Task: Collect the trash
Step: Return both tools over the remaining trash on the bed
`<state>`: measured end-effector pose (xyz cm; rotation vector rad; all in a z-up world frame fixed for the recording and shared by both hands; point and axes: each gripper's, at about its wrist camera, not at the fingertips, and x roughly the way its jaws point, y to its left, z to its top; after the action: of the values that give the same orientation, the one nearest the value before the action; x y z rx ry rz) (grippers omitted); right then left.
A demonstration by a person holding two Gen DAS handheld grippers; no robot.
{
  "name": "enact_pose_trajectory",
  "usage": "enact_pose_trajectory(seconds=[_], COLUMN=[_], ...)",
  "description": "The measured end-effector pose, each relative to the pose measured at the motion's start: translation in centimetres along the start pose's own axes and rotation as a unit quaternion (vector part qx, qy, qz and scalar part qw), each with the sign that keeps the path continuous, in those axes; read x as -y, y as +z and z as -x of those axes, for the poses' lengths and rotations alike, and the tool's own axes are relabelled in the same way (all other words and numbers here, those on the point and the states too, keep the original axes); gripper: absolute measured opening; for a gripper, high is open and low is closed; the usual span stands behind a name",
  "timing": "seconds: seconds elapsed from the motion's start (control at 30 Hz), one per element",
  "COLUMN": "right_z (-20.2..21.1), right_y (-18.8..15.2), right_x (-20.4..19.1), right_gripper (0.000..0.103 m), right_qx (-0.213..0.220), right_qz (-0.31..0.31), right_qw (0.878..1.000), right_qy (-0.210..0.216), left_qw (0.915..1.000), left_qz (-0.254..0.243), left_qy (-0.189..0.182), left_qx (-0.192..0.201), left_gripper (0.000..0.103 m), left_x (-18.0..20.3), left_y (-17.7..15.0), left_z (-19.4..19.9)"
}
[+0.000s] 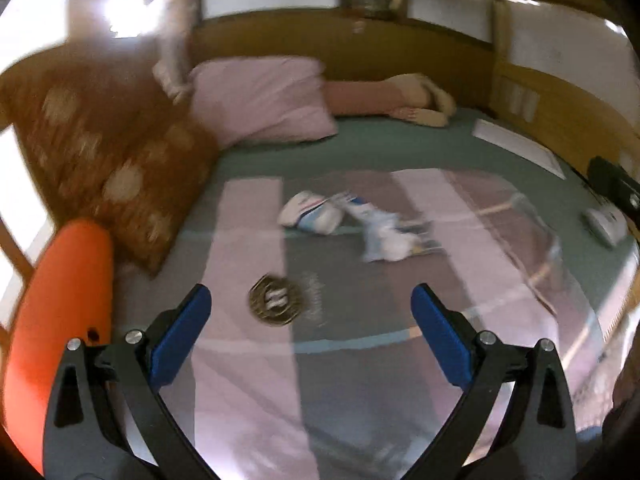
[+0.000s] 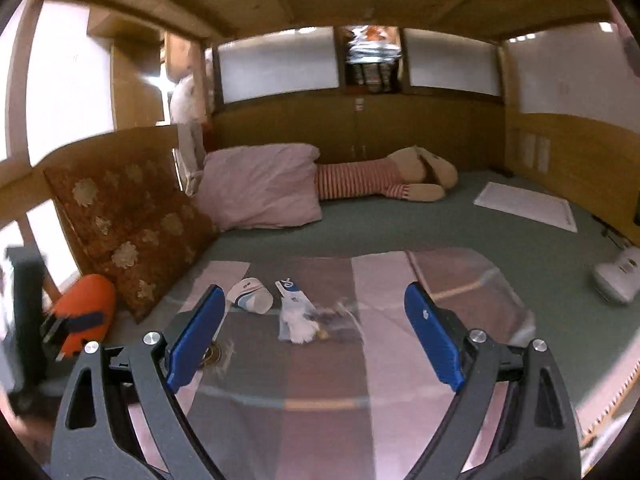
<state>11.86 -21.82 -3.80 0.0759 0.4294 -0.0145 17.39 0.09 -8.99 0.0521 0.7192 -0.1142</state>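
Both views look across a bed with a green sheet (image 2: 400, 220), partly covered by a clear plastic sheet with pink and grey bands (image 2: 320, 380).

The left tool (image 1: 311, 304) stands released, its blue-padded jaws spread wide with nothing between them. Just ahead of it on the plastic lies a round dark-gold foil wrapper (image 1: 275, 300); it carries white marks, too blurred to read.

The right tool (image 2: 314, 320) is also released, jaws wide apart and empty.

The trash lies near the middle of the plastic: a crumpled white packet with blue and pink stripes (image 2: 250, 294) and, just beside it, a flattened white-and-blue wrapper (image 2: 294, 316) with blue lettering at its top end that cannot be made out. A scrap of clear film (image 2: 340, 314) touches that wrapper.

Farther back are a pale pink pillow (image 2: 260, 188), a beige stuffed toy in a red-and-white striped shirt (image 2: 384, 180) and a brown floral cushion (image 2: 128, 216) leaning at the left. An orange rounded object (image 2: 86, 312) sits below the cushion. A flat white pad (image 2: 524, 204) lies at the right.
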Motion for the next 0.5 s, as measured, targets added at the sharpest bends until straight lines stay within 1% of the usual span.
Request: enact_pose_trajectory(seconds=[0.07,0.1,0.13,0.17,0.2,0.3,0.37,0.4,0.5], right_z=[-1.8,-2.9,-4.3,-5.1,-5.5,-5.8,-7.3,-8.8,-12.3], right_y=[-1.7,-3.2,-4.2,-4.6,-4.7,-4.2,-4.5,-4.6,-5.1], right_x=[-0.2,-0.3,-0.7,-1.0,-1.2,-2.0,-2.3,-2.4,-2.7], right_gripper=[0.089,0.089,0.089,0.089,0.089,0.089,0.089,0.089,0.089], right_qx=[-0.002,-0.02,-0.058,-0.081,-0.09,-0.069,-0.083,-0.099,-0.121], right_qz=[0.018,0.037,0.052,0.056,0.056,0.056,0.054,0.05,0.049], right_qw=[1.0,0.999,0.997,0.995,0.994,0.996,0.995,0.994,0.991], right_qy=[-0.011,-0.022,-0.028,-0.024,-0.015,-0.013,-0.018,-0.019,-0.024], left_qw=[0.9995,0.999,0.9991,0.9993,0.9996,1.0,1.0,1.0,1.0], left_qz=[0.02,0.026,0.028,0.026,0.022,0.005,0.003,0.004,0.003], left_qy=[0.012,0.015,0.011,0.008,0.005,0.0,0.002,-0.001,-0.005], left_qx=[-0.023,-0.032,-0.029,-0.024,-0.019,-0.006,-0.005,-0.005,-0.008], left_gripper=[0.099,0.099,0.099,0.099,0.099,0.1,0.1,0.1,0.1], left_x=[-1.4,-1.8,-2.2,-2.5,-2.6,-1.8,-1.0,-0.8,-0.4], left_y=[-0.6,-0.6,-0.7,-0.7,-0.8,-0.3,0.0,0.2,0.6], left_z=[-1.1,-1.5,-1.5,-1.4,-1.0,-0.8,-1.1,-1.3,-1.6])
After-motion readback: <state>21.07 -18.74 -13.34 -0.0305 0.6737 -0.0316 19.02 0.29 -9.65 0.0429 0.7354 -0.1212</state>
